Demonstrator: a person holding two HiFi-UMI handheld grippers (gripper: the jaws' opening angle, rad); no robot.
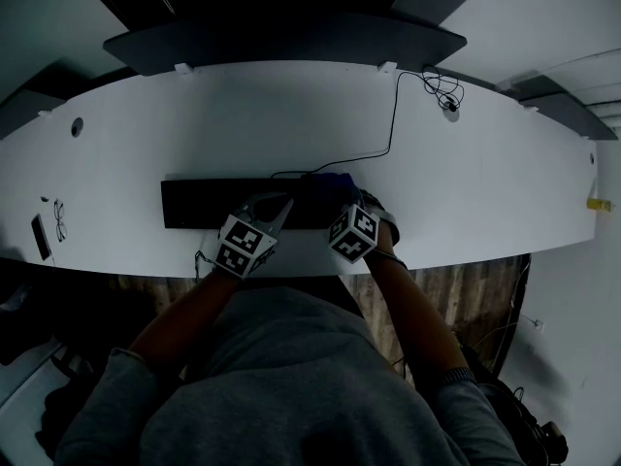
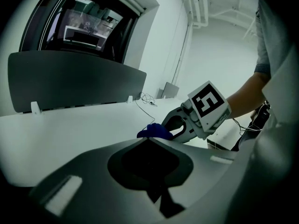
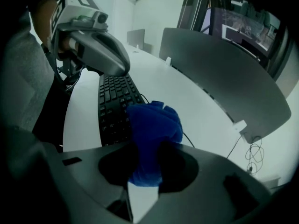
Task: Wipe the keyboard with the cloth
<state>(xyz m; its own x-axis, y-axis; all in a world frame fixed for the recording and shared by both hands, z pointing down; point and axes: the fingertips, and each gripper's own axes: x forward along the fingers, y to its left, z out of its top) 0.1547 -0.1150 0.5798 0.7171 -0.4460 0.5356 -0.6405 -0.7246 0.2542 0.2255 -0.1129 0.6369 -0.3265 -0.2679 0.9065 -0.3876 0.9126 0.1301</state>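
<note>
Since my right gripper (image 1: 345, 194) has its fingers clamped on the cloth (image 3: 152, 125) and holds it at the right end of the keyboard (image 1: 199, 204), on or just above the keys, I judge the wiping to be under way or only just begun. Nothing on the keys tells me which have been cleaned, and the long run toward the left looks to be what remains. My left gripper (image 1: 283, 207) sits over the middle of the keyboard with its fingers together and nothing between them; whether it presses on the keys I cannot tell. The cloth is deep blue, bunched into a soft wad whose folds bulge out past my fingers. The keyboard is black and long, lying along the near edge of the white counter (image 1: 291, 115), its cable (image 1: 392, 124) trailing toward the back.
</note>
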